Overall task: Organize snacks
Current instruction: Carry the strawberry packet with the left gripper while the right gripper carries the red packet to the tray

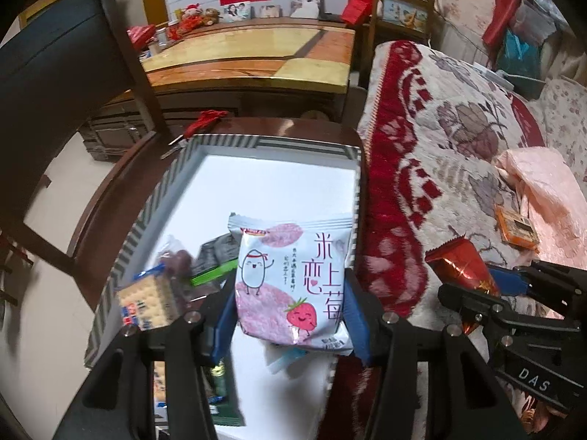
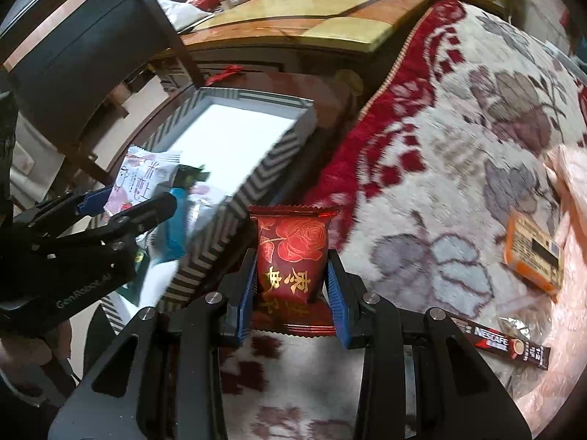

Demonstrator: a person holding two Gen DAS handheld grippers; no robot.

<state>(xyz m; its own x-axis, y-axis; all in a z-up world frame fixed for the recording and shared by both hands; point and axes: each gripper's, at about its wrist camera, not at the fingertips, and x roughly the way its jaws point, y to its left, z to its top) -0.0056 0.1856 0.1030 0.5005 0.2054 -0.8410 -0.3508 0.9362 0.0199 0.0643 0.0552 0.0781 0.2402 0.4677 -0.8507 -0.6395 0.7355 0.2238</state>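
Observation:
My left gripper (image 1: 290,315) is shut on a white and pink strawberry rice-cracker packet (image 1: 290,278) and holds it over the striped box (image 1: 165,187), whose floor is white. The box holds a cracker pack (image 1: 146,300), a dark packet (image 1: 216,253) and other snacks. My right gripper (image 2: 290,286) is shut on a red rose-print packet (image 2: 290,253) above the blanket, just right of the box (image 2: 234,205). The right gripper with the red packet (image 1: 462,267) shows at the right of the left wrist view. The left gripper (image 2: 121,205) and its packet (image 2: 143,179) show in the right wrist view.
The box sits on a dark wooden table (image 1: 110,198). A red and cream floral blanket (image 1: 440,146) covers the sofa to the right. On it lie an orange box (image 2: 535,253), a Nescafe stick (image 2: 502,341) and pink cloth (image 1: 550,190). A dark chair (image 1: 55,55) stands at the left.

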